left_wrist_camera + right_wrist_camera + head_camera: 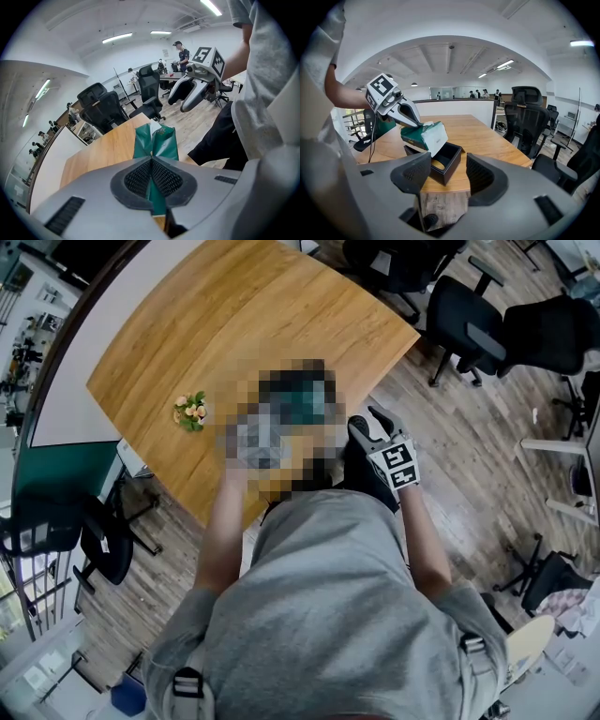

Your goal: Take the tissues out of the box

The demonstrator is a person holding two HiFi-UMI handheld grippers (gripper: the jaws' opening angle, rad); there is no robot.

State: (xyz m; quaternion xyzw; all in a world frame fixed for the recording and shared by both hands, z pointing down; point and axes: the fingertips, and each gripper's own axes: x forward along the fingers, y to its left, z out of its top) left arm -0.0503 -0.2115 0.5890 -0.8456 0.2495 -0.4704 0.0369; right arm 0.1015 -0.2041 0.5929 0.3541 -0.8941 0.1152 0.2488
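A green tissue pack (pixel 423 136) with a white end hangs tilted over the open top of a black box (pixel 451 158) near the front edge of the wooden table (pixel 487 136). My left gripper (pixel 418 124) grips it from above. In the left gripper view the left gripper (pixel 151 162) is shut on the pack's green wrapper (pixel 157 143). My right gripper (pixel 448 173) stands open in front of the box with nothing between its fingers. It also shows off the table's edge in the head view, right gripper (pixel 367 421). A mosaic patch hides the box and left gripper there.
A small pot of flowers (pixel 190 412) stands on the table (pixel 234 315) at the left. Black office chairs (pixel 469 315) stand on the wood floor beyond the table's right corner, another chair (pixel 103 549) at the near left. People stand far back in the room.
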